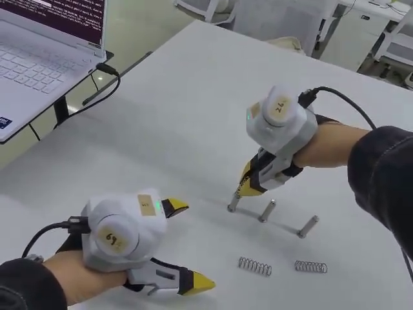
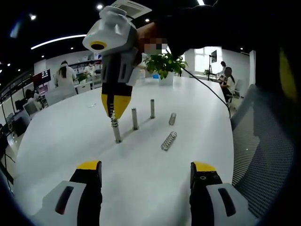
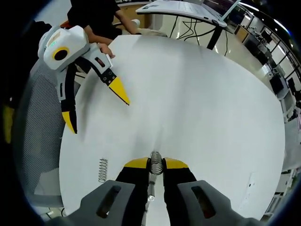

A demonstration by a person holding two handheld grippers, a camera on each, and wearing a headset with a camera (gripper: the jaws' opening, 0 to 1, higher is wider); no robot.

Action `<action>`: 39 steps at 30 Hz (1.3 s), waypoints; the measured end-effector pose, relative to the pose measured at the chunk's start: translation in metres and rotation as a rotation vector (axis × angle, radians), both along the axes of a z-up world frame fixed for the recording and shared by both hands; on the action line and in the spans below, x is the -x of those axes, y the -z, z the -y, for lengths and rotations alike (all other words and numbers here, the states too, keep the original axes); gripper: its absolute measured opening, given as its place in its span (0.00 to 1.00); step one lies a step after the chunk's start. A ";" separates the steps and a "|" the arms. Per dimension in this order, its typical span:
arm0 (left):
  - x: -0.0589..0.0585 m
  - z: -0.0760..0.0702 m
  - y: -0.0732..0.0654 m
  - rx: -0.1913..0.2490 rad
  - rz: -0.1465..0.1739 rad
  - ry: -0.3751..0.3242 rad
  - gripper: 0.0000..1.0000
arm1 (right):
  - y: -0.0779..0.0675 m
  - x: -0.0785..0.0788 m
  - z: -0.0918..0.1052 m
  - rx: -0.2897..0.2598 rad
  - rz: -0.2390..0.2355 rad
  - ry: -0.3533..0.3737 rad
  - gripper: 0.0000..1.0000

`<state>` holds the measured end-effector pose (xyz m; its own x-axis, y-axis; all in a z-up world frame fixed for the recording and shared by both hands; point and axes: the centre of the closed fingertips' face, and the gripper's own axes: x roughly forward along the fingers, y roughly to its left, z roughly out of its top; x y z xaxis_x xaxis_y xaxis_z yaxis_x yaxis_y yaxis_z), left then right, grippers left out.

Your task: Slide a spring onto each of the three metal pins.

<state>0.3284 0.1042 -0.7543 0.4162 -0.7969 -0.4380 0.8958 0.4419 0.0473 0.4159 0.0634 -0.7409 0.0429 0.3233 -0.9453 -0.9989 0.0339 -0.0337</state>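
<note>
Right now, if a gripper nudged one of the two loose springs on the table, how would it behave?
The loose spring lies on its side on the smooth table, so it would probably roll. Its thin, open coils suggest it is light and might squash if pinched.

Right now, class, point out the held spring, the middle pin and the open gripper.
held spring [image 3: 156,162], right gripper view, top coils between the jaws.
middle pin [image 1: 267,211], head view, mid-shaft.
left gripper [image 1: 197,244], head view, midway between its open fingertips.
</note>
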 end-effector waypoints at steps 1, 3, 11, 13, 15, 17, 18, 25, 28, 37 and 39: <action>0.000 0.000 0.000 0.000 0.000 0.000 0.74 | -0.001 -0.002 -0.003 -0.020 0.001 0.008 0.08; 0.000 0.000 0.000 0.001 -0.001 0.000 0.74 | -0.001 -0.003 -0.003 -0.018 0.002 0.009 0.08; -0.001 0.001 0.000 0.000 -0.001 0.002 0.73 | -0.001 -0.004 -0.004 -0.007 0.001 0.010 0.08; -0.001 0.001 0.000 -0.001 -0.001 0.002 0.73 | -0.001 -0.003 -0.003 0.002 0.005 0.001 0.08; -0.001 0.001 0.000 -0.001 -0.001 0.002 0.73 | 0.000 -0.002 -0.003 0.021 0.005 -0.005 0.08; -0.001 0.001 0.000 -0.001 -0.001 0.002 0.72 | 0.000 -0.003 -0.004 0.028 0.008 -0.012 0.08; 0.000 0.002 0.000 -0.001 -0.001 0.003 0.72 | 0.001 -0.003 -0.004 0.034 0.008 -0.011 0.08; 0.000 0.002 0.001 0.001 -0.004 0.002 0.72 | 0.008 -0.004 -0.003 0.056 -0.002 -0.011 0.08; 0.000 0.000 0.001 0.000 -0.003 0.001 0.72 | 0.013 -0.003 -0.002 0.064 -0.009 -0.012 0.08; -0.001 0.000 0.002 -0.002 -0.008 -0.001 0.72 | 0.024 -0.002 -0.002 0.063 -0.012 0.001 0.08; -0.001 0.001 0.001 -0.002 -0.007 0.000 0.72 | 0.026 -0.003 -0.002 0.064 -0.010 0.002 0.08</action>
